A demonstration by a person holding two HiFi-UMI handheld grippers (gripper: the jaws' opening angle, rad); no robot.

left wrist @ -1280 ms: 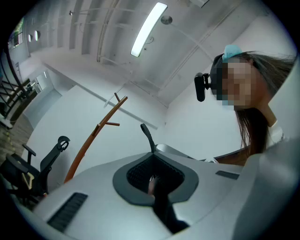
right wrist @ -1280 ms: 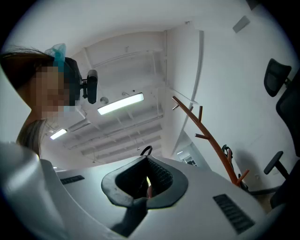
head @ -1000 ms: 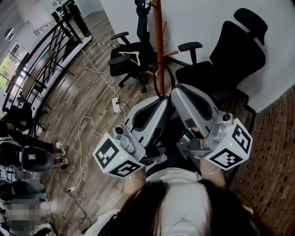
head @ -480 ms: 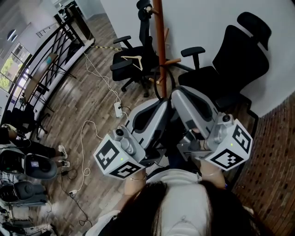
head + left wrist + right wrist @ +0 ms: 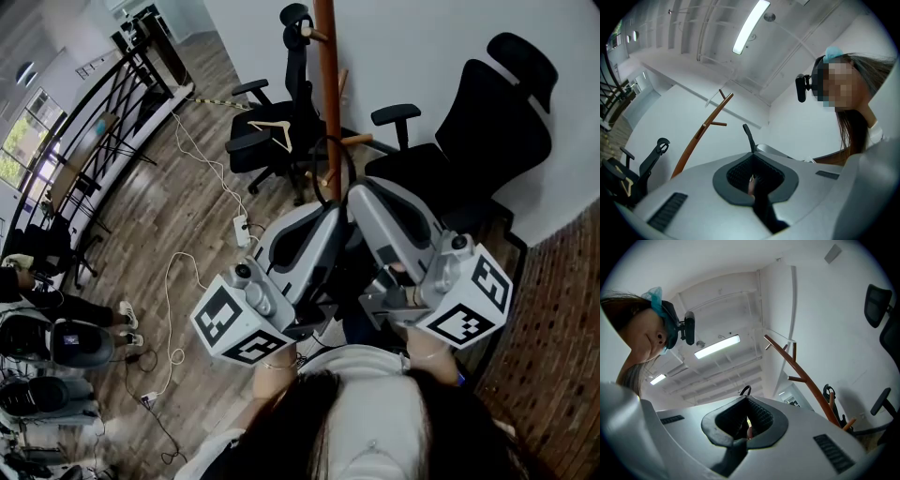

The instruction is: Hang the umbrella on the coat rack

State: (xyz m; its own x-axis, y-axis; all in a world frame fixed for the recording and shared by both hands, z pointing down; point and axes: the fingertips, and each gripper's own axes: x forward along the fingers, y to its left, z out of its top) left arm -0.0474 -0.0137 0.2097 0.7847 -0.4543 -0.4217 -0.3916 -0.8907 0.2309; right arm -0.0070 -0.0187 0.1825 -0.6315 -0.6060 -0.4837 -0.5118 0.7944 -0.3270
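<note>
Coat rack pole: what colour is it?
The coat rack pole is reddish-brown, clearest in head view.

Head view looks steeply down from overhead, close in. Left and right gripper views both tilt up toward the ceiling. All three catch the coat rack.

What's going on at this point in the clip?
A person holds a dark umbrella with both tools: the left gripper and the right gripper sit side by side, each apparently shut on it. The umbrella's curved handle sticks out past the jaws, pointing toward the wooden coat rack just ahead. It is not yet hooked on any peg.
</note>
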